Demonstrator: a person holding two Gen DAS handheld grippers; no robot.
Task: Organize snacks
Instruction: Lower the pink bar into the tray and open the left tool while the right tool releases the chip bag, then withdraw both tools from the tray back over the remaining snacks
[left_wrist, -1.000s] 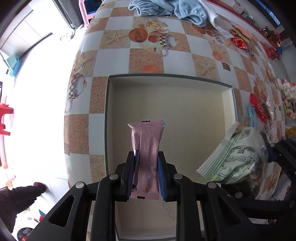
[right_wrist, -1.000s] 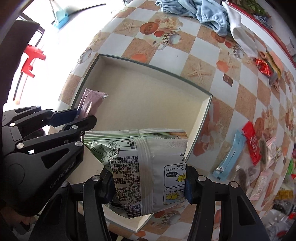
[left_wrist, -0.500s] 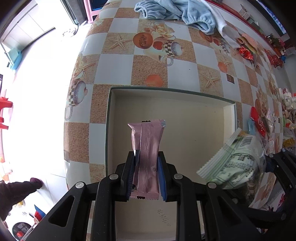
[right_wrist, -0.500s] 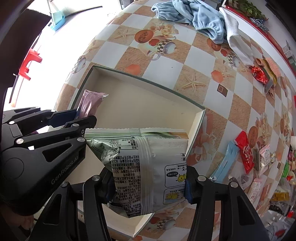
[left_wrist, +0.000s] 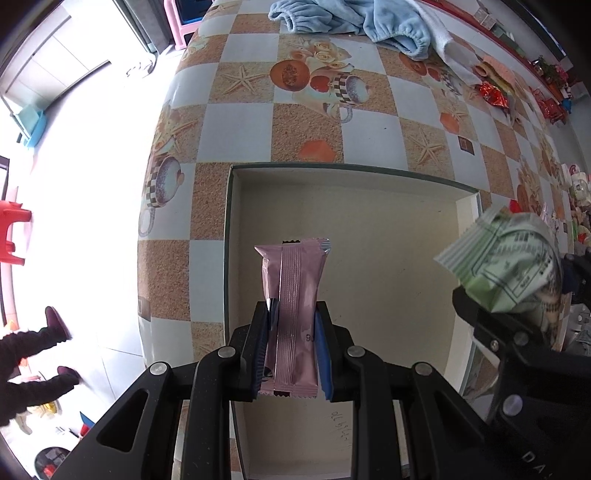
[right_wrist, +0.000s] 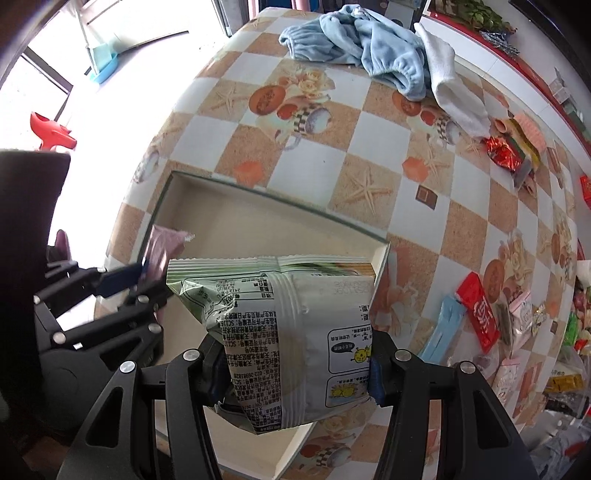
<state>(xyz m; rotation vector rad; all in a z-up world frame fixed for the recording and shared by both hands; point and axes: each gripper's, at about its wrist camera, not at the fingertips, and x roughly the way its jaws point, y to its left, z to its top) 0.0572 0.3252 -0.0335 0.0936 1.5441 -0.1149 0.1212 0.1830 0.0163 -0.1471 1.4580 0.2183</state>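
My left gripper (left_wrist: 291, 332) is shut on a pink snack bar (left_wrist: 293, 295) and holds it upright above an open beige box (left_wrist: 369, 173) on the checkered table. My right gripper (right_wrist: 295, 365) is shut on a green-and-white snack bag (right_wrist: 295, 332), held over the box's right side (right_wrist: 380, 254). The bag also shows in the left wrist view (left_wrist: 506, 258), and the pink bar in the right wrist view (right_wrist: 160, 251). The box floor that I can see holds nothing.
A blue cloth (right_wrist: 354, 48) and a white towel (right_wrist: 454, 88) lie at the table's far end. Several loose snack packets (right_wrist: 480, 310) lie along the table's right side, a red wrapper (right_wrist: 502, 151) farther back. The table's left edge (left_wrist: 155, 206) drops to a bright floor.
Both grippers have risen and pulled back from the box with their snacks still held; more of the table shows beyond the box.
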